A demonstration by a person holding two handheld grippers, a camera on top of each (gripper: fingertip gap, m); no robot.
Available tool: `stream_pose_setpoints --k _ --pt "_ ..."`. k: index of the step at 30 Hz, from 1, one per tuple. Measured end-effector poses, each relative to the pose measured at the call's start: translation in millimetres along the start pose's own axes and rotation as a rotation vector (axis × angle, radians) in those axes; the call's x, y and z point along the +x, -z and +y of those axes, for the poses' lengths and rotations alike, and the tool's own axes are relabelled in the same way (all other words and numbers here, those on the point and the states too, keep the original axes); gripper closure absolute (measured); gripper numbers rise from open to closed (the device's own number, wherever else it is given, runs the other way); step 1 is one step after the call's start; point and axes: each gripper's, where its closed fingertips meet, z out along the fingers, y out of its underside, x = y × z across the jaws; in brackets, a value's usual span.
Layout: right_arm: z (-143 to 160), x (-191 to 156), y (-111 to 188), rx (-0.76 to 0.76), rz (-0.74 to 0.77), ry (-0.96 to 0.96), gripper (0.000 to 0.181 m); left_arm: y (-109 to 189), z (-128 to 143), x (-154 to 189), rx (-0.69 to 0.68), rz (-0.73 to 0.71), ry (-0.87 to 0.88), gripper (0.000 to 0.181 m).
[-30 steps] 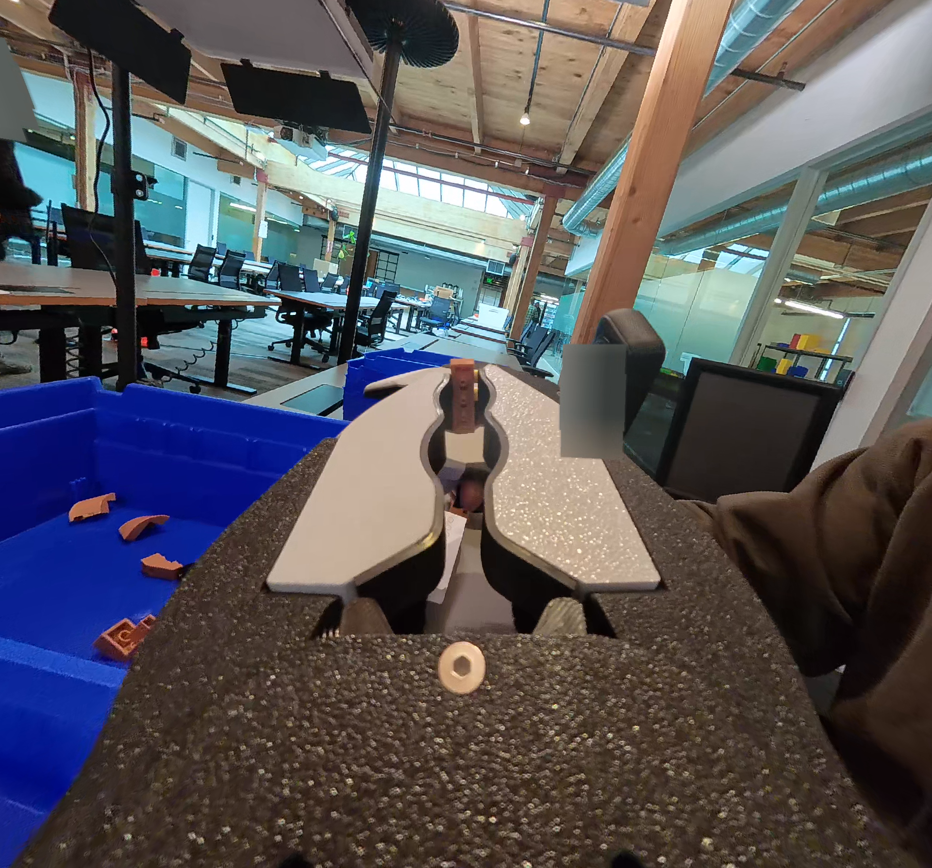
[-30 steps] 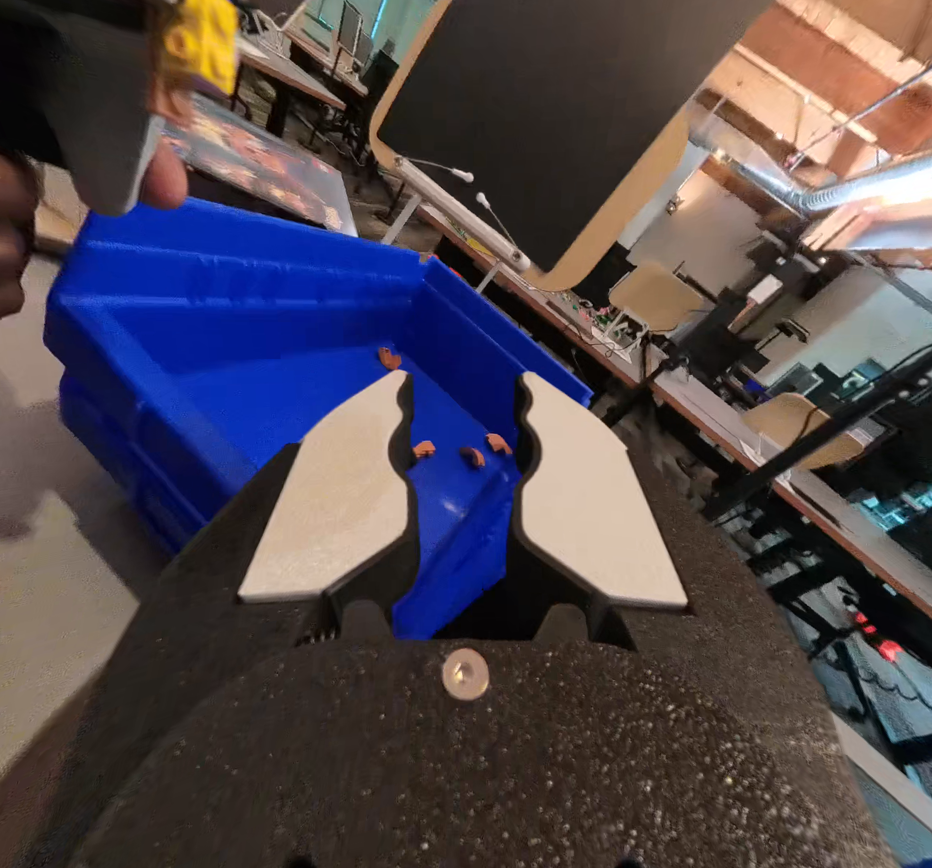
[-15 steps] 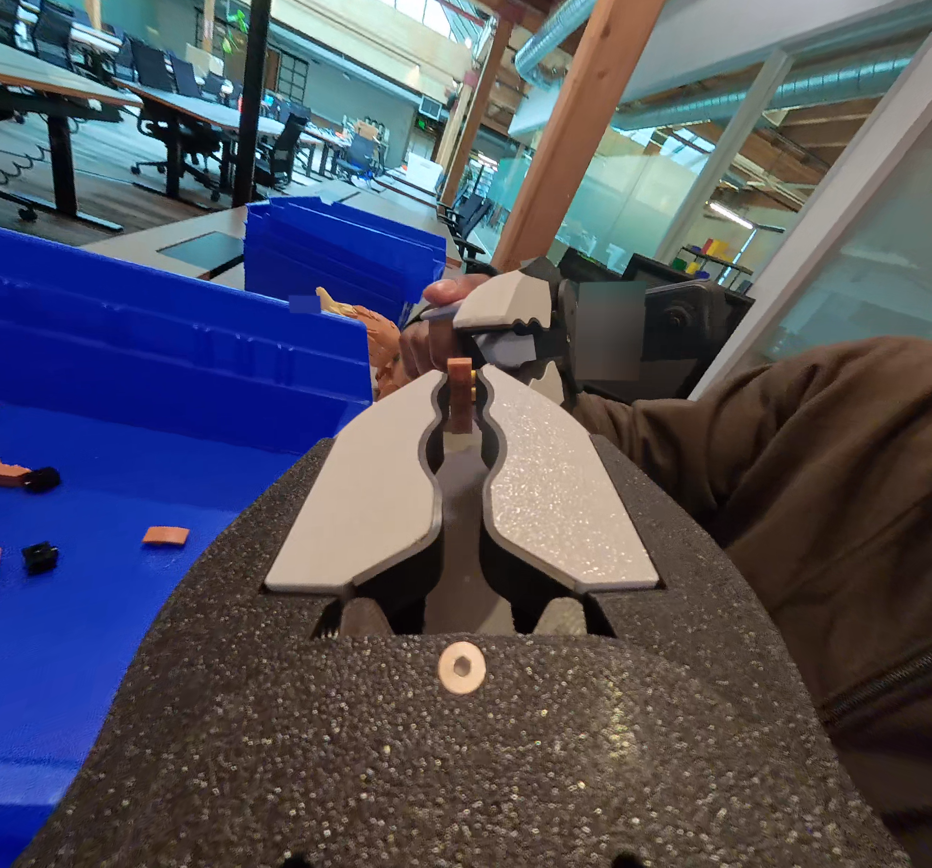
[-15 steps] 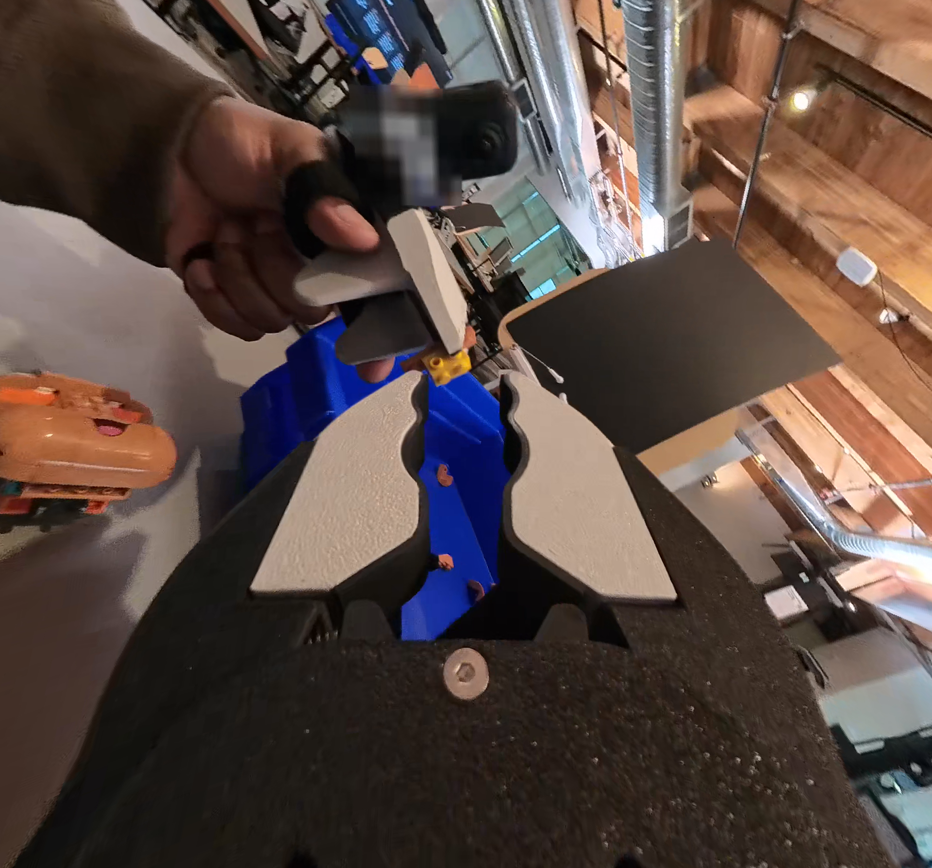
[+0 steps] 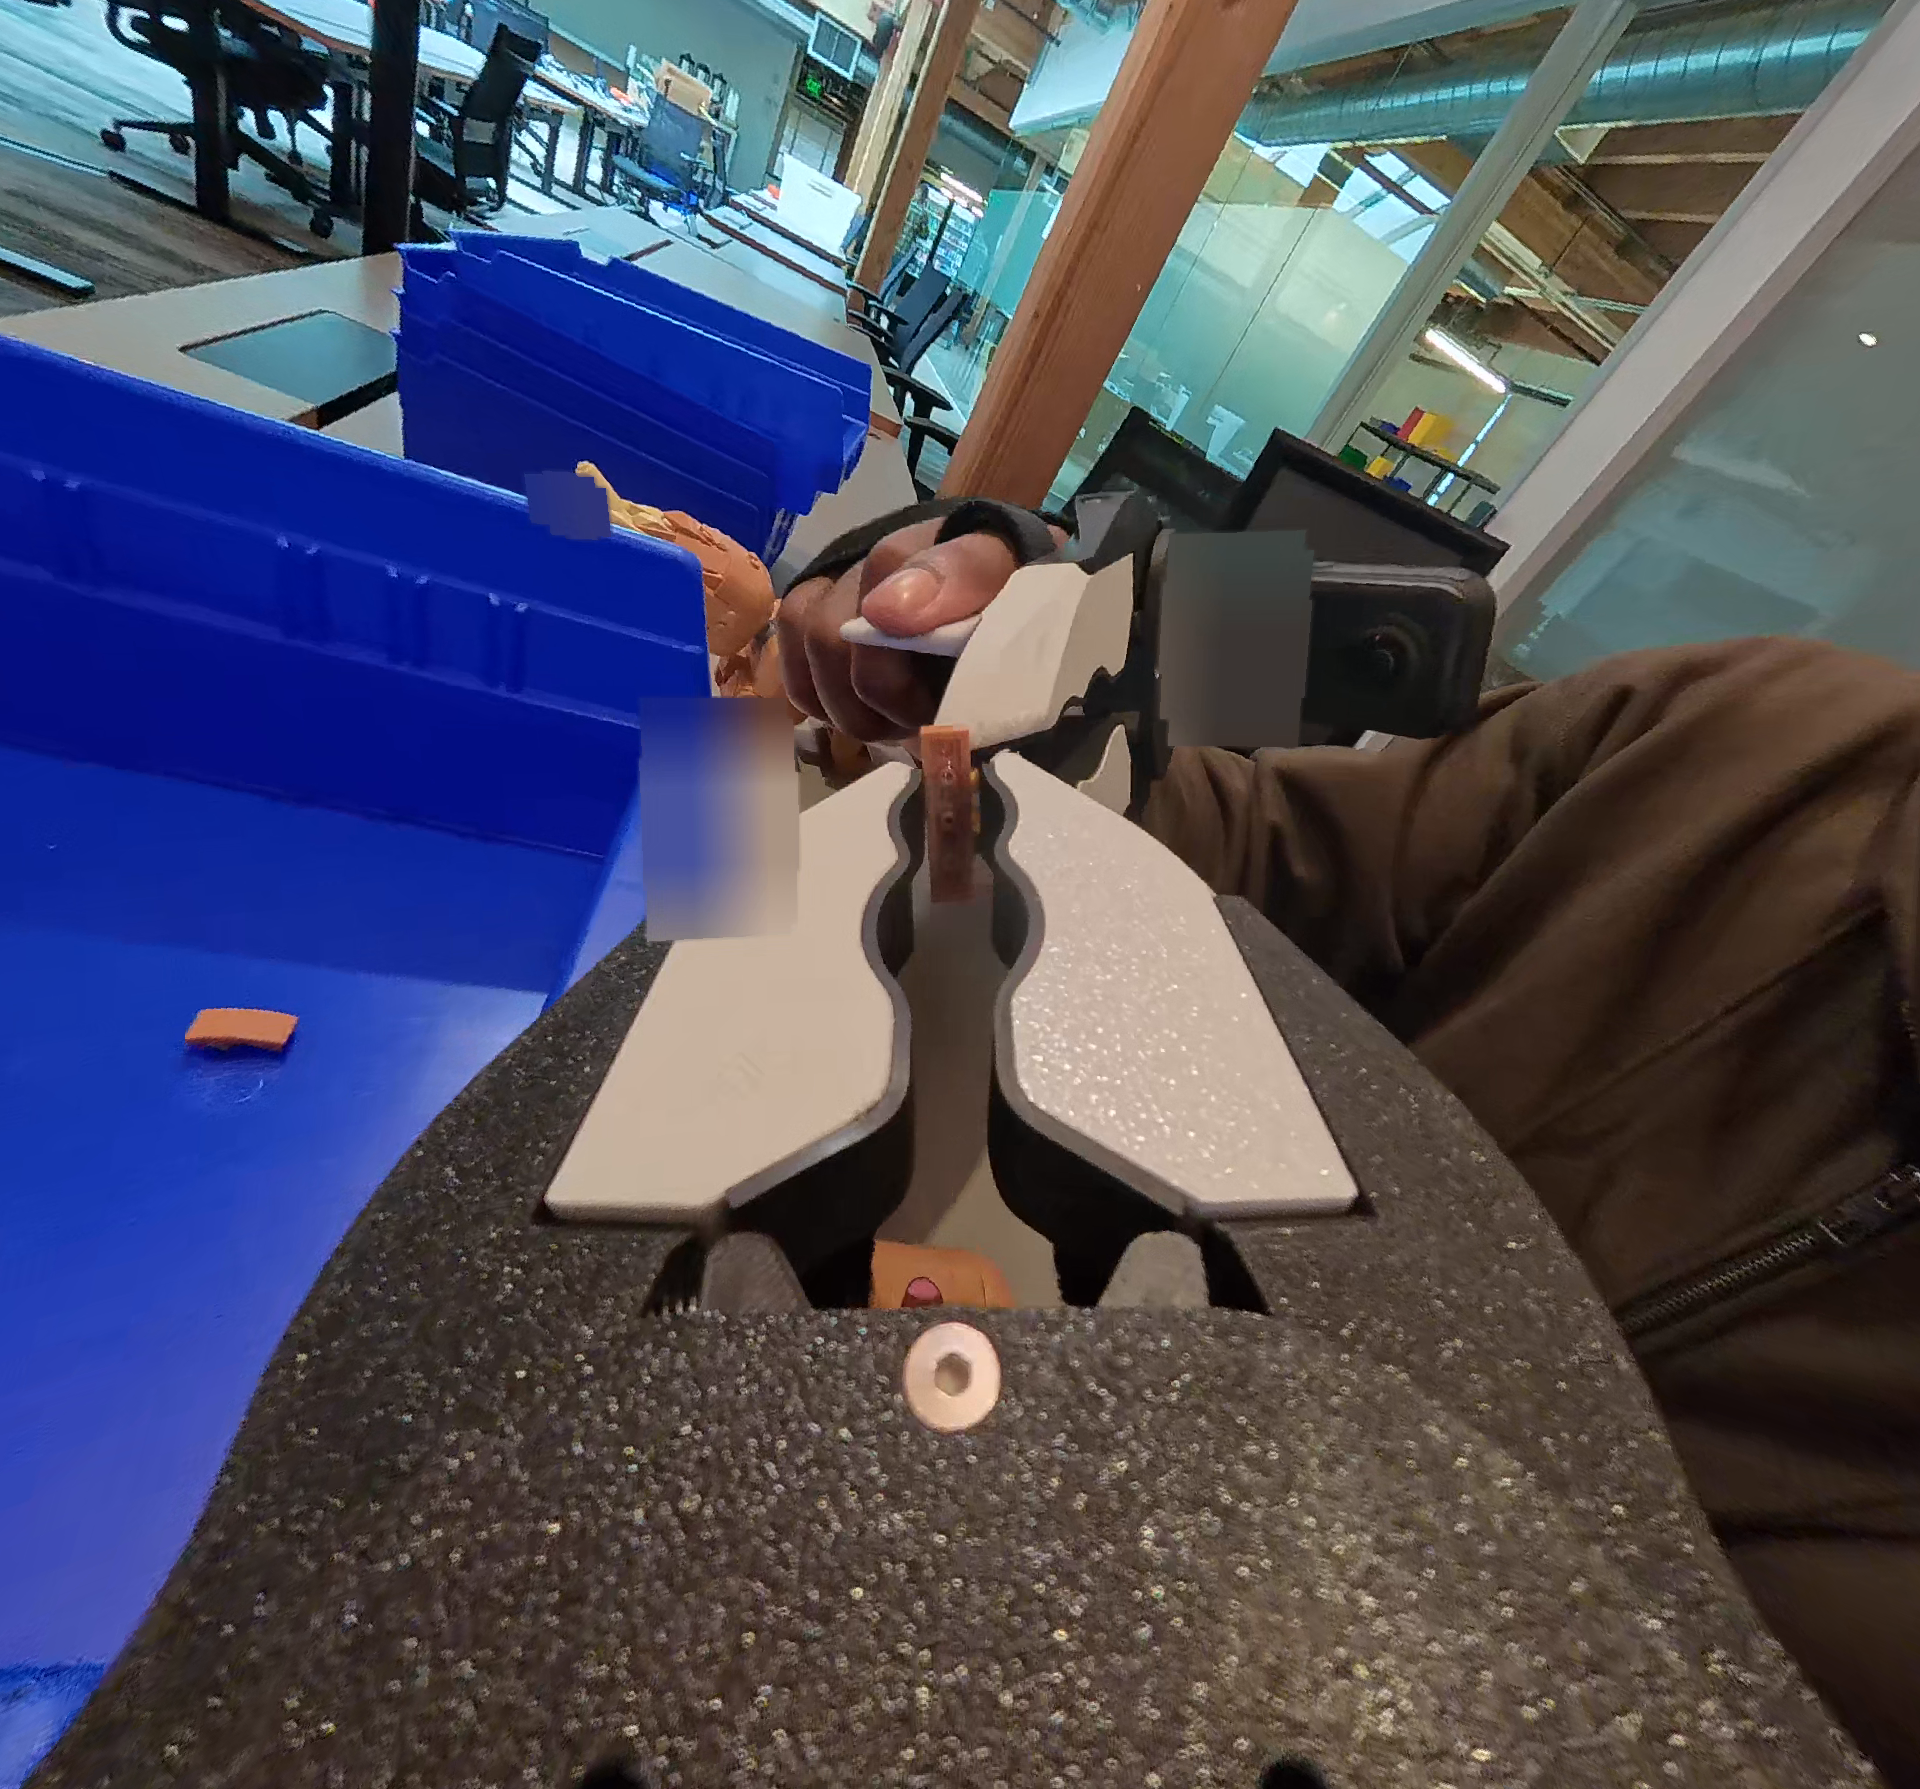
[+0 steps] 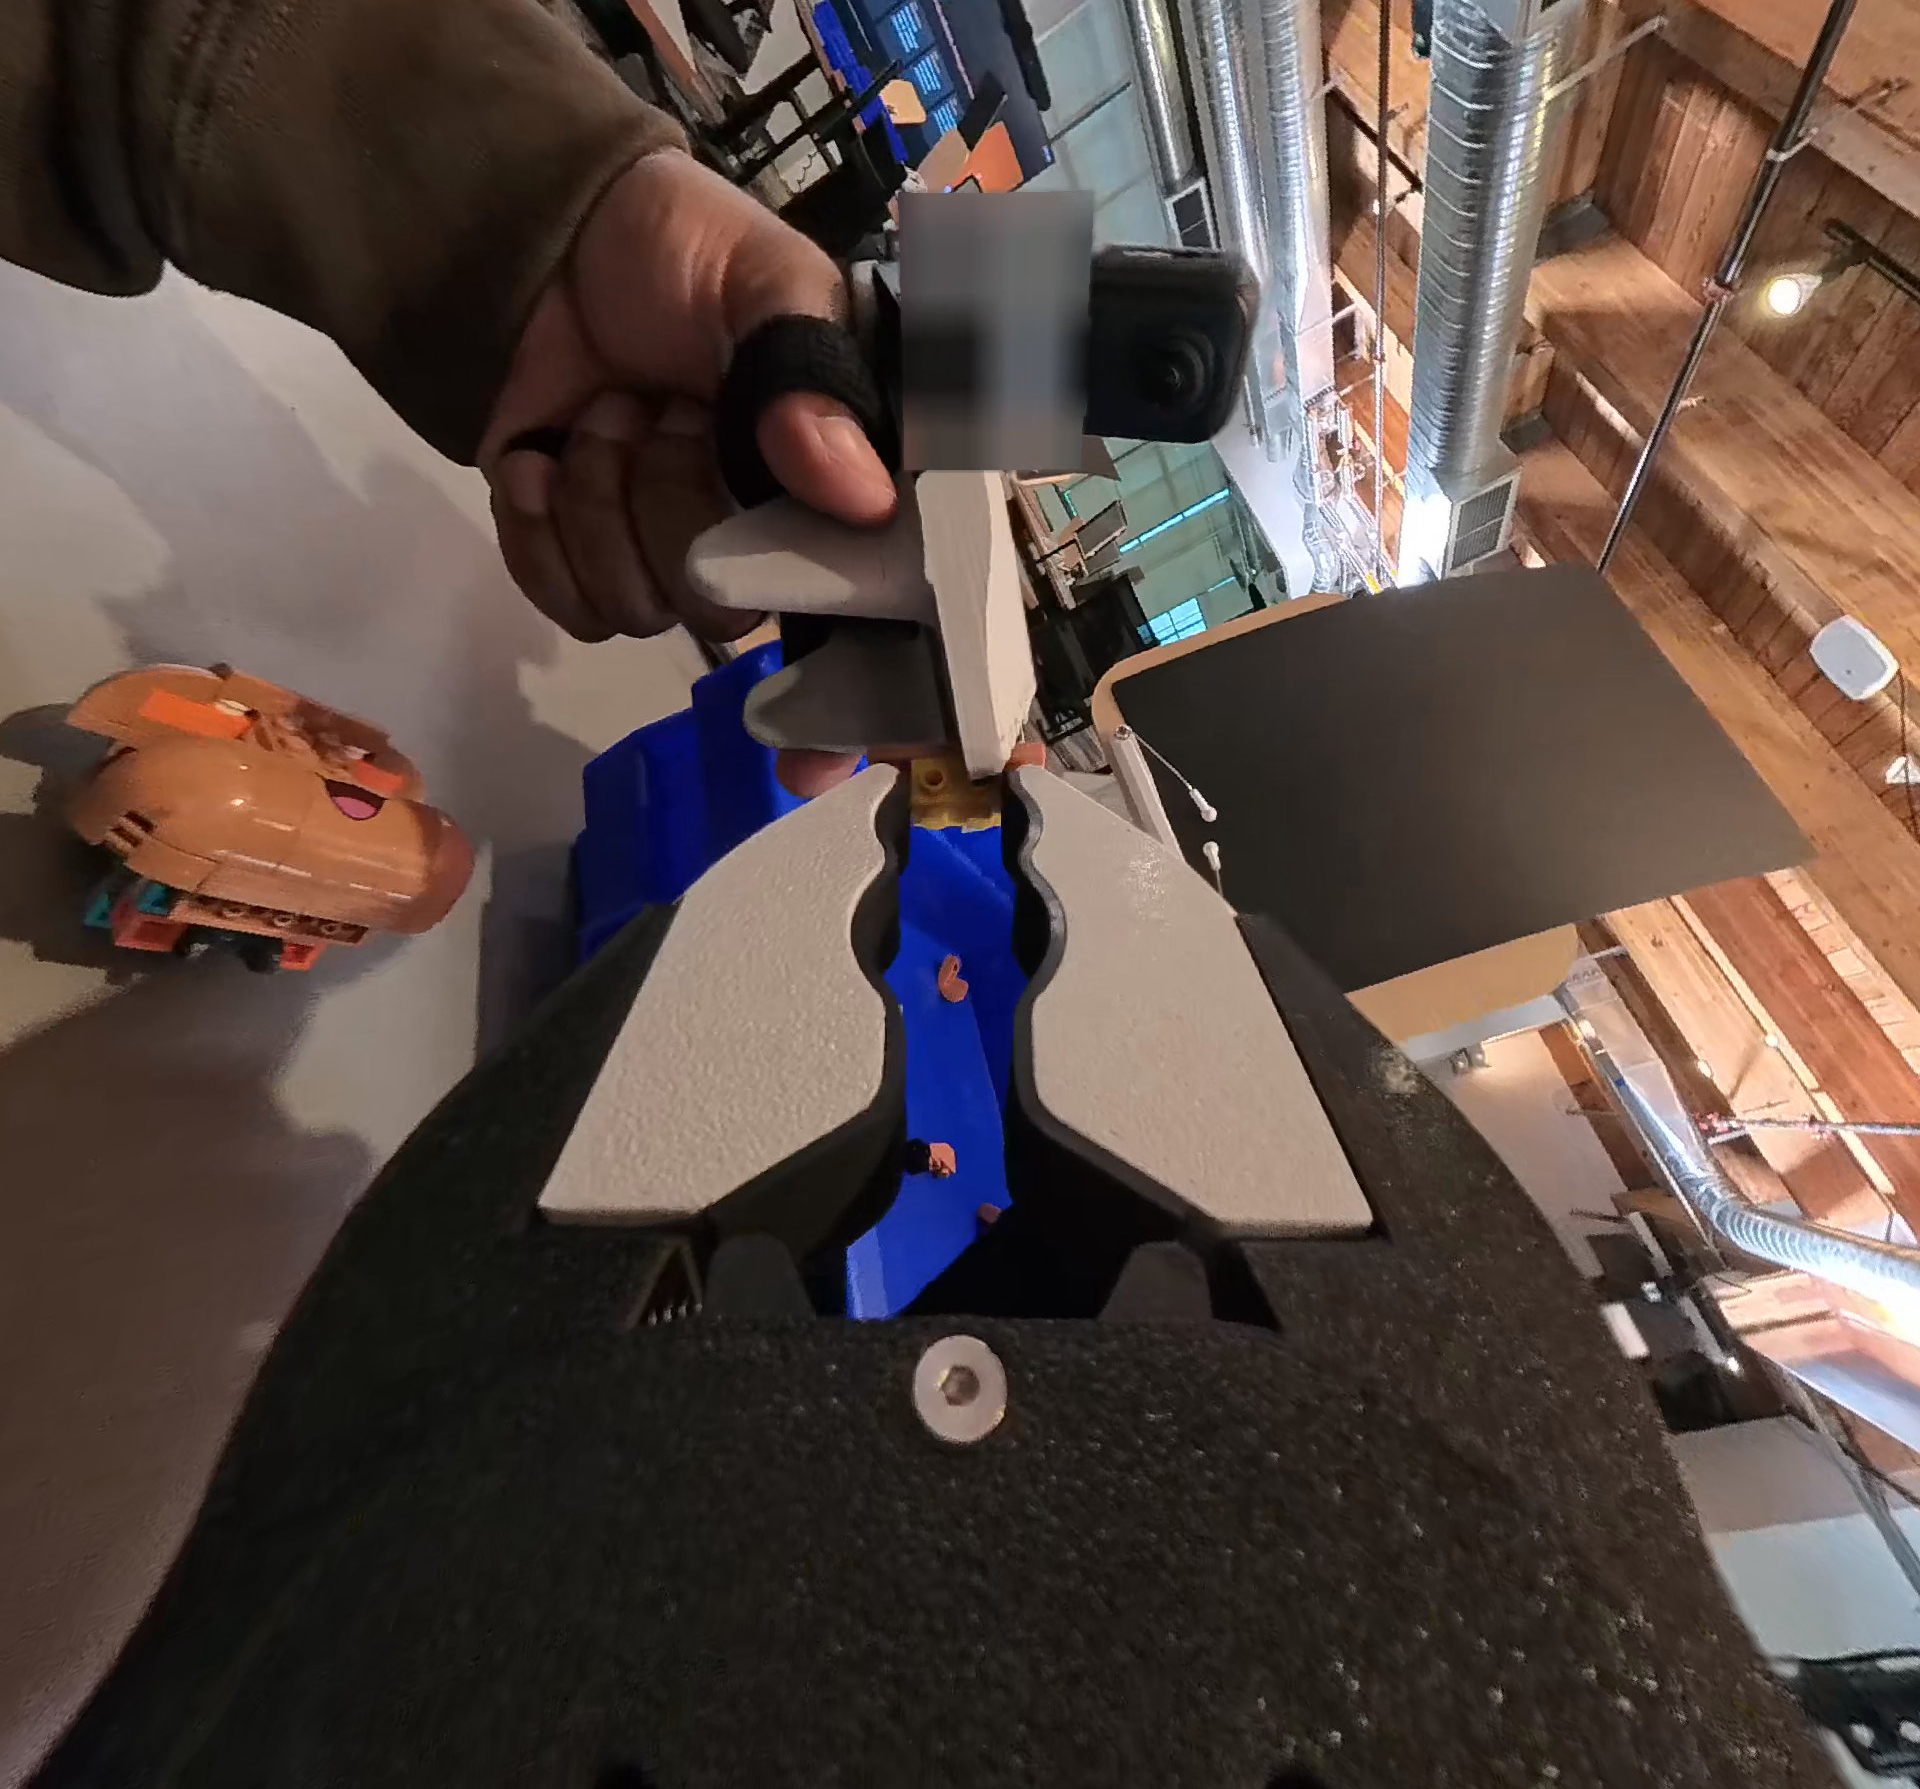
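My left gripper (image 5: 951,773) is shut on a thin brown brick (image 5: 949,825) that stands upright between its tips, with a bit of a yellow brick behind it. In the right wrist view that yellow brick (image 6: 935,792) sits between the tips of my right gripper (image 6: 954,783), whose jaws stand narrowly apart on either side of it. The left gripper (image 6: 935,659) comes down onto the brick from above, held by a hand (image 6: 665,409). In the left wrist view the right gripper (image 5: 1029,659) meets the brown brick's top, above the table beside a blue bin (image 5: 312,617).
The blue bin (image 6: 665,804) holds several small brown pieces (image 5: 241,1027). A brown brick-built model (image 6: 260,825) lies on the grey table (image 6: 208,513) to the left, and also shows behind the bin (image 5: 738,586). Stacked blue bins (image 5: 623,389) stand farther back. A brown sleeve (image 5: 1558,960) is on the right.
Both grippers have swung away from the bin and come together. The right gripper's jaws have narrowed around the yellow brick. The left gripper stays shut on the brown brick.
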Motion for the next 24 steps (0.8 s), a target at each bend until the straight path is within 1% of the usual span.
stream_pose_setpoints --k 4,14,24 --pt "3 8 -1 -0.018 0.048 -0.034 0.165 2 -4 -3 0.027 -0.014 0.004 0.172" --pt "4 14 2 -0.010 0.067 -0.076 0.164 2 -1 -1 0.014 -0.007 -0.018 0.172" --pt "-1 11 7 0.028 0.000 -0.095 0.165 1 4 5 -0.060 -0.018 -0.098 0.173"
